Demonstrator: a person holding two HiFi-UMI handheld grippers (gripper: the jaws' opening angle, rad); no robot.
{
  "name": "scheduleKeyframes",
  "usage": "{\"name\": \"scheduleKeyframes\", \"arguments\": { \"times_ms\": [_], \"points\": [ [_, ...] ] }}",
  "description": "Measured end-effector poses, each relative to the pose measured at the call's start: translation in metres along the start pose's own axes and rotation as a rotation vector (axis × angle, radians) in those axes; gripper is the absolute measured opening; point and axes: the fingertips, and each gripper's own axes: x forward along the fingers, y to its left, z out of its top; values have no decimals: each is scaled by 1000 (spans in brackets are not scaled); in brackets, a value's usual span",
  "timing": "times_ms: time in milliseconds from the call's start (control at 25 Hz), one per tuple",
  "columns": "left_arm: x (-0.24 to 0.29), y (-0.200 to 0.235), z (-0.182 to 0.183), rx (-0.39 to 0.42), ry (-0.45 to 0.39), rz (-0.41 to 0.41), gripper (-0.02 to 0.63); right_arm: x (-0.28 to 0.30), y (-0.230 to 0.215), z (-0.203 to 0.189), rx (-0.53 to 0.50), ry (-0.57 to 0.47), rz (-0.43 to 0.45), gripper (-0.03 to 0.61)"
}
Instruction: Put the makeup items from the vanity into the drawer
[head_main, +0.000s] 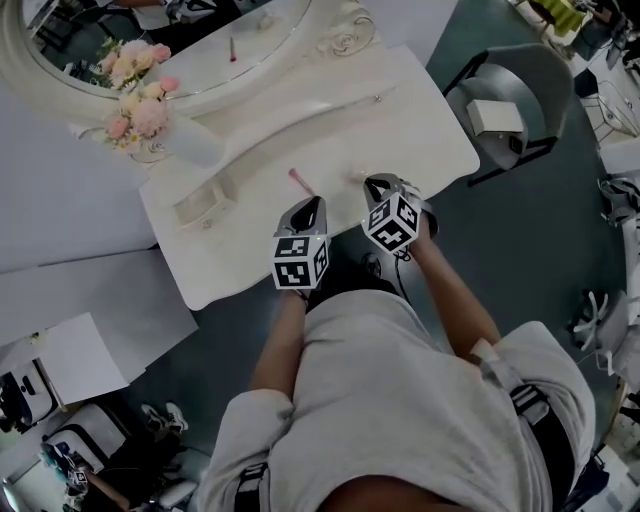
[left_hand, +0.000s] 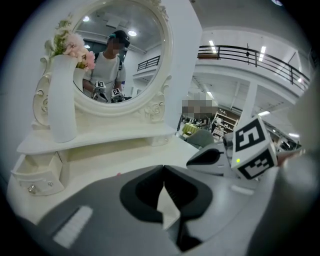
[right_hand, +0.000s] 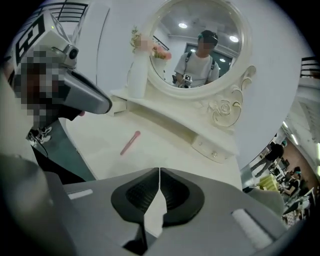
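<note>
Below, a white counter (head_main: 400, 110) with an oval mirror (head_main: 150, 30) and pink flowers (head_main: 140, 105) stands on a dark teal floor (head_main: 530, 240). A slim pink makeup stick (head_main: 300, 181) lies on it just ahead of the left gripper (head_main: 312, 206), whose jaws, like those of the right gripper (head_main: 378, 186), are pressed together, empty.

There is one pink makeup stick (head_main: 301, 182), one round mirror (left_hand: 120, 60), one white vase (left_hand: 61, 100), two small drawers (left_hand: 32, 176), and two claws: left claw (head_main: 316, 204) and right claw (head_main: 376, 184).
</note>
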Motion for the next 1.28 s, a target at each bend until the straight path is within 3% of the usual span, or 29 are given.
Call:
{"name": "scheduleKeyframes", "arguments": {
  "times_ms": [120,240,640,720,840,1040,1280],
  "points": [
    [3,7,0,-12,2,7,3,10,1,-3,-23,28,12,24],
    [5,10,-2,-16,8,8,3,24,3,-11,-62,77,28,101],
    [-6,43,-10,-80,1,65,3,70,12,-29,-224,215,4,253],
    [-8,51,-13,-90,3,76,3,77,6,-27,-266,222,-43,253],
    [-12,60,-20,-106,13,88,3,81,2,-24,-287,214,-72,200],
    [-16,75,-21,-125,6,101,3,83,3,-9,-269,196,-62,170],
    [-19,92,-14,-144,-16,121,3,77,11,38,-243,100,-33,166]
  ]
}}
